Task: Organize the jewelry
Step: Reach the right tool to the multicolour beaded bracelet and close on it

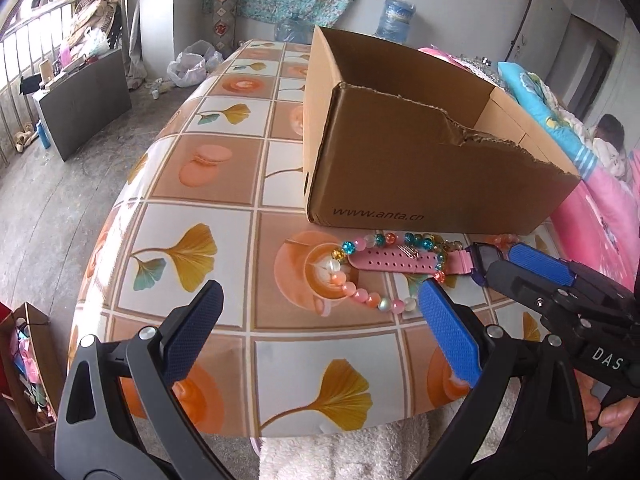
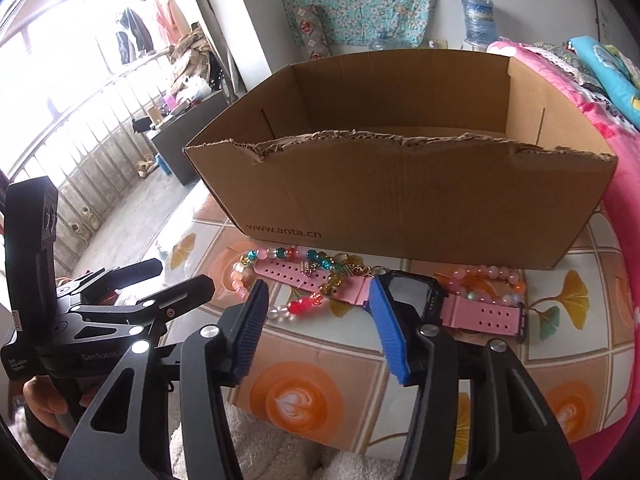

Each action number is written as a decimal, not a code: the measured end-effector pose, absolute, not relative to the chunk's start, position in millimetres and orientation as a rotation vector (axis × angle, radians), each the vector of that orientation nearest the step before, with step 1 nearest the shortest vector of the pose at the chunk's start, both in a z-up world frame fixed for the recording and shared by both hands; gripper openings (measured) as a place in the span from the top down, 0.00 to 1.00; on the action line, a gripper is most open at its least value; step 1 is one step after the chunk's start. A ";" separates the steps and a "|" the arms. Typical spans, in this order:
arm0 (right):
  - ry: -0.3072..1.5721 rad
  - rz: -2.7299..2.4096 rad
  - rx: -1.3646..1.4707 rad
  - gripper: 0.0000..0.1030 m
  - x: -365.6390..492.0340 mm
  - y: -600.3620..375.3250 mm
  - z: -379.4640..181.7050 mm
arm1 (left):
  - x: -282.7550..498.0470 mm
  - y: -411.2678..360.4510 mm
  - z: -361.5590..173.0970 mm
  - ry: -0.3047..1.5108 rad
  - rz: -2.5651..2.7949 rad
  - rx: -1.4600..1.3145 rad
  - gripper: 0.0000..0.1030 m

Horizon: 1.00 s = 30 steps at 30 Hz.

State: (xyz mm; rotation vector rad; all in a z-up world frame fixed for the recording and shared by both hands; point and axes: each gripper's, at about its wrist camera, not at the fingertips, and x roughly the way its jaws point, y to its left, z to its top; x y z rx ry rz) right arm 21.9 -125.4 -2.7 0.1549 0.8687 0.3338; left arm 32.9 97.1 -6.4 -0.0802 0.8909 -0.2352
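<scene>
Both sets of jaws stand spread wide with nothing between them. The left gripper point(image 1: 320, 328) hovers over the patterned tablecloth point(image 1: 200, 184), its blue pads above a beaded bracelet point(image 1: 360, 296) of pink, orange and teal beads. The right gripper point(image 2: 316, 328) reaches low toward the pink watch point(image 2: 416, 292); its right pad sits just beside the dark watch face, though contact cannot be confirmed. The watch strap lies flat with the beaded strand looped across it, and a second bracelet point(image 2: 492, 280) of pink and orange beads lies by the watch's far strap. All the jewelry rests on the table just in front of the cardboard box point(image 2: 400, 200), whose near wall has a torn edge; its visible interior shows only bare cardboard. A hand point(image 2: 44, 404) grips the left gripper's handle from below.
</scene>
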 end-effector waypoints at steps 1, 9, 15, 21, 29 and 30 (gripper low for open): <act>0.879 0.342 0.153 0.58 25.4 -123.7 -4.9 | 33.8 96.5 -5.9 0.876 -0.242 -0.071 0.08; 0.946 0.360 0.120 0.73 42.6 -111.0 -20.4 | 48.5 67.5 -14.5 0.865 -0.330 0.015 0.48; 0.976 0.348 0.089 0.77 54.3 -100.7 -27.2 | 57.7 56.0 -26.5 0.914 -0.321 0.067 0.68; 0.995 0.320 0.068 0.79 65.2 -93.4 -33.7 | 62.0 52.9 -32.4 0.932 -0.282 0.094 0.73; 0.971 0.336 0.063 0.90 65.6 -85.0 -33.1 | 56.8 47.7 -28.2 0.885 -0.277 0.123 0.92; 0.958 0.338 0.063 0.90 64.1 -84.5 -30.0 | 54.9 48.5 -24.1 0.871 -0.283 0.116 0.92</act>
